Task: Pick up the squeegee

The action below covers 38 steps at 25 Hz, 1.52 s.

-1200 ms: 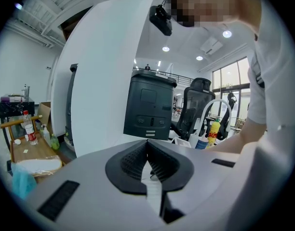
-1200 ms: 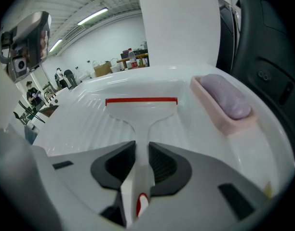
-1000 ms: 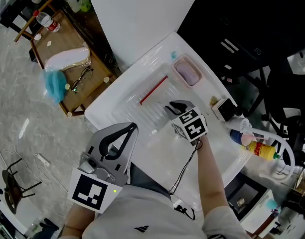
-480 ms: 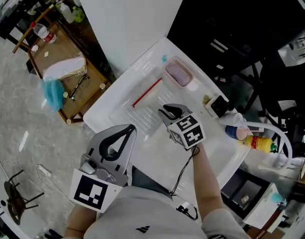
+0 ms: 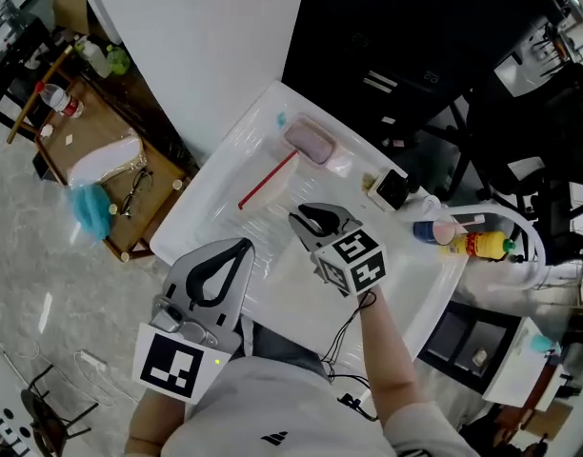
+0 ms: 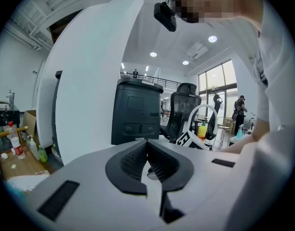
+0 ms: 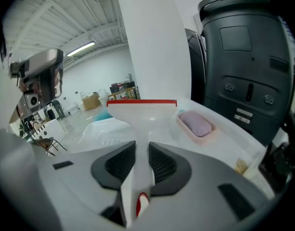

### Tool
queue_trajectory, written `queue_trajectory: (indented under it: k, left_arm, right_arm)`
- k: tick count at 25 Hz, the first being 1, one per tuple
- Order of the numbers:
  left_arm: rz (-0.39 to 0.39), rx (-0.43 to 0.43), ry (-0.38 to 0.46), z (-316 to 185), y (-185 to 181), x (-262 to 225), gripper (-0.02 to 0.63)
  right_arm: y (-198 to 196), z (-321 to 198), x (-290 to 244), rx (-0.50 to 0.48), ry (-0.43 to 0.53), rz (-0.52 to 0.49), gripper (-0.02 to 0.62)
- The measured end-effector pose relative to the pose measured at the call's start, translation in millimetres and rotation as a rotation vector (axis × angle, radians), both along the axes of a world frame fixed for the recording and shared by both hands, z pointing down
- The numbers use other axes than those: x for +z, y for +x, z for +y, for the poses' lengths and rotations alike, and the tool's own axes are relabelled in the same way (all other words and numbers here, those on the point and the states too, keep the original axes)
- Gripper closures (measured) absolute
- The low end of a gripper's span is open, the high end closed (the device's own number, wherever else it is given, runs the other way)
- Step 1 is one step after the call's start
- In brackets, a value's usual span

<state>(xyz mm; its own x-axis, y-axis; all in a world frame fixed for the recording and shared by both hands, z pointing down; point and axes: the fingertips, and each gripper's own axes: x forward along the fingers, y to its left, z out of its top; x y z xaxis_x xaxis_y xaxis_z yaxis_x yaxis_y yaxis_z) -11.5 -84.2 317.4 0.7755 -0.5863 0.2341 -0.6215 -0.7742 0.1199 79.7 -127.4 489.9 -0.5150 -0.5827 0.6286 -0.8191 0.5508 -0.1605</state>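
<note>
Since a second ago your right gripper (image 5: pixel 315 222) has come up with the squeegee, and the head view now takes in more of the room at three o'clock. Count two grippers, one white plastic squeegee with a red rubber blade (image 5: pixel 268 181), one pink bar of soap in a pink dish (image 5: pixel 309 144), one yellow squeeze bottle (image 5: pixel 482 247) and one long white plastic tray (image 5: pixel 215 198). From the head view you see only the red blade, out at ten o'clock from the right gripper over the tray's ribbed part, with the soap dish at twelve o'clock and the bottle at three. The handle is hidden there under the gripper. The right gripper view (image 7: pixel 141 148) shows it: the pale handle of the squeegee (image 7: pixel 138 112) runs straight up between the two black pads, which stand a handle's width apart and press on it from both sides. The soap dish (image 7: pixel 196 124) sits at two o'clock of the blade. Your left gripper (image 5: pixel 236 248) hangs at eight o'clock of the right one, off the tray's near edge. Its own view (image 6: pixel 147 143) shows the jaws closed together with nothing between them, facing a dark grey cabinet (image 6: pixel 135 112).
</note>
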Motion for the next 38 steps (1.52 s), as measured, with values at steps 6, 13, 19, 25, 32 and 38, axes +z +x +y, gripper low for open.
queue_trajectory:
  k: [6, 13, 19, 25, 32, 38]
  left_arm:
    - [0.017, 0.064, 0.009, 3.8, 8.0, -5.1, 0.594]
    - [0.033, 0.146, 0.026, 11.7, 17.0, -12.1, 0.594]
    - [0.052, 0.212, 0.030, 21.5, 24.4, -17.1, 0.592]
    - [0.061, 0.272, 0.040, 31.5, 30.1, -23.4, 0.592]
    - [0.075, 0.334, 0.053, 43.3, 37.3, -28.1, 0.592]
    - [0.093, 0.382, 0.091, 49.4, 43.7, -34.8, 0.594]
  right_arm:
    - [6.2, 7.4, -29.6, 0.083, 0.060, -0.043, 0.502]
    - [11.4, 20.9, -62.7, 0.166, 0.131, -0.083, 0.502]
    - [18.0, 33.9, -82.1, 0.246, 0.183, -0.099, 0.502]
    - [21.3, 47.1, -104.4, 0.315, 0.235, -0.117, 0.502]
    - [27.4, 65.6, -129.3, 0.381, 0.299, -0.126, 0.502]
    - [31.5, 81.1, -151.2, 0.429, 0.358, -0.133, 0.502]
